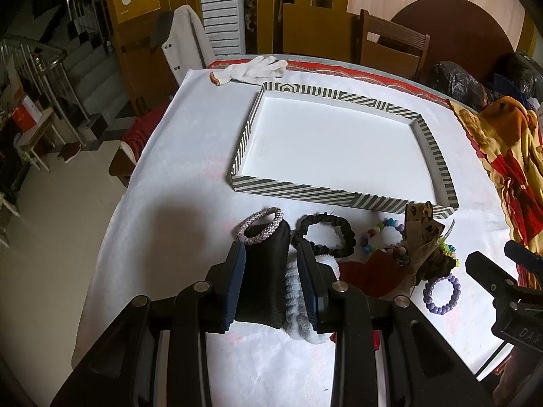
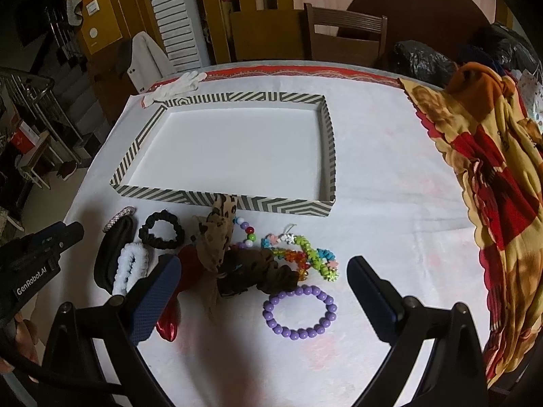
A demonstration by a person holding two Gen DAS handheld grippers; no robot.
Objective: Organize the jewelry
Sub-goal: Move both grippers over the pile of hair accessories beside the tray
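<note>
A striped shallow box (image 1: pixel 319 194) (image 2: pixel 220 200) with a white floor lies on the table. In front of it lies jewelry: a black pouch (image 1: pixel 264 278) (image 2: pixel 110 254), a pink woven bracelet (image 1: pixel 261 224), a black scrunchie (image 1: pixel 325 234) (image 2: pixel 162 230), a white fluffy scrunchie (image 1: pixel 300 305) (image 2: pixel 130 266), a leopard bow (image 2: pixel 217 234), a purple bead bracelet (image 2: pixel 300 312) (image 1: pixel 441 293) and colourful bead strings (image 2: pixel 305 254). My left gripper (image 1: pixel 271 259) has its jaws around the black pouch, part open. My right gripper (image 2: pixel 264 281) is wide open above the purple bracelet.
A white glove (image 1: pixel 254 68) (image 2: pixel 176 84) lies behind the box. A patterned orange and red cloth (image 2: pixel 492 169) (image 1: pixel 509 156) covers the table's right side. Chairs (image 2: pixel 346 34) and black bags (image 2: pixel 424 57) stand beyond the far edge.
</note>
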